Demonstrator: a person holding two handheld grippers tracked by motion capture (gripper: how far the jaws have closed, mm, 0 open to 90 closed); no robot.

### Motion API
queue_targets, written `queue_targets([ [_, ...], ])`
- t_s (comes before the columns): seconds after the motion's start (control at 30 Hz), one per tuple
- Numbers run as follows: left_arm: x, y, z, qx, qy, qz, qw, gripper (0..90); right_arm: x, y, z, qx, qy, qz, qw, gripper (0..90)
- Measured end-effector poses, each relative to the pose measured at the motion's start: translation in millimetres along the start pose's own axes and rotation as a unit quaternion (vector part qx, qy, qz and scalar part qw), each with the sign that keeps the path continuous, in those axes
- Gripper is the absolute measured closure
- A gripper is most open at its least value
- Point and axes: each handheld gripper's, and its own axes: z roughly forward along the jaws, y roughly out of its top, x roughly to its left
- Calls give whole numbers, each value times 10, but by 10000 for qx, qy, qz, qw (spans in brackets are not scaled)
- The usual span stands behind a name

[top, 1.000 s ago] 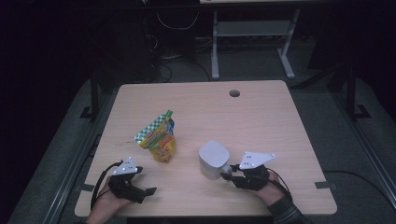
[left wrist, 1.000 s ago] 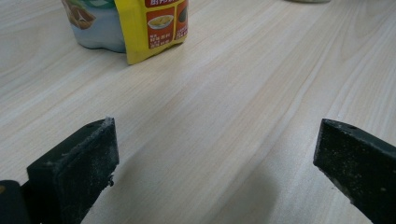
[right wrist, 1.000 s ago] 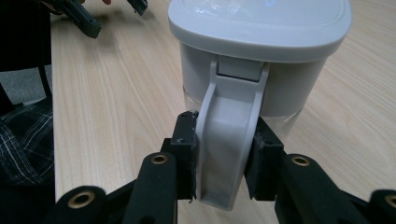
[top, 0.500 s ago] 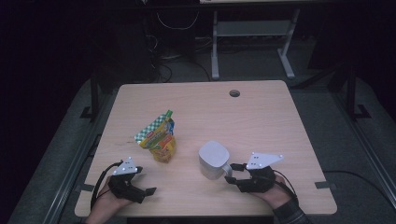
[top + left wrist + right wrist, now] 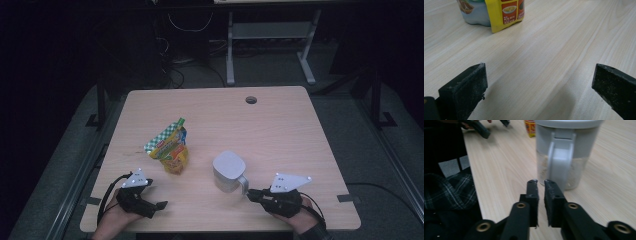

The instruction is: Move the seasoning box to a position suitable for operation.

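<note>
Right gripper (image 5: 251,193) sits near the table's (image 5: 280,130) front edge, just beside the handle of the white lidded jug (image 5: 228,170); its jaws have just been closing and now stand almost together with only a thin slit, nothing between them. In the right gripper view the right gripper (image 5: 541,182) points at the jug (image 5: 564,152) handle, tips close to it, not touching as far as visible; the jug holds a pale grainy fill. Left gripper (image 5: 159,204) rests at the table's front left, jaws wide apart and empty. Yellow-green snack pouch (image 5: 169,147) stands left of the jug, apart from it, near the left gripper (image 5: 539,82), with bare table (image 5: 549,50) between.
</note>
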Motion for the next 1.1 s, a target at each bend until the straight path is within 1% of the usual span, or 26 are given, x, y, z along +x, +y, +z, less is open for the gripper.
queue_targets([
  [0.03,0,-1,0,0,3,-5,10000,0,12,2,7,17,27,-7,10000,886],
  [0.07,5,0,-4,31,4,23,10000,0,24,2,18,11,52,-71,10000,893],
  [0.17,10,1,3,40,-1,19,10000,0,68,13,54,-10,132,-233,9996,894],
  [0.23,9,1,8,49,-14,18,10000,0,91,21,88,-30,134,-377,9992,895],
  [0.27,3,1,15,27,-19,-5,10000,0,101,29,108,-25,110,-377,9992,895],
  [0.33,5,2,14,56,-25,41,10000,0,112,42,146,-7,105,-354,9993,895],
  [0.43,4,-1,19,31,-25,-5,10000,0,121,51,198,38,179,-303,9994,894],
  [0.5,14,-1,17,71,-31,22,10000,0,130,58,246,57,186,-291,9994,894],
  [0.57,10,-3,22,49,-37,-13,10000,0,138,69,301,112,203,-331,9992,894],
  [0.63,13,-2,21,47,-31,9,10000,0,143,79,341,147,181,-342,9991,894],
  [0.77,21,-3,21,38,-21,42,10000,0,118,75,355,199,128,-279,9993,895],
  [1.07,18,-3,18,24,-25,10,10000,0,64,56,337,220,-39,-306,9993,895],
  [1.1,17,-3,18,23,-27,4,10000,0,55,55,327,222,-70,-263,9994,894],
])
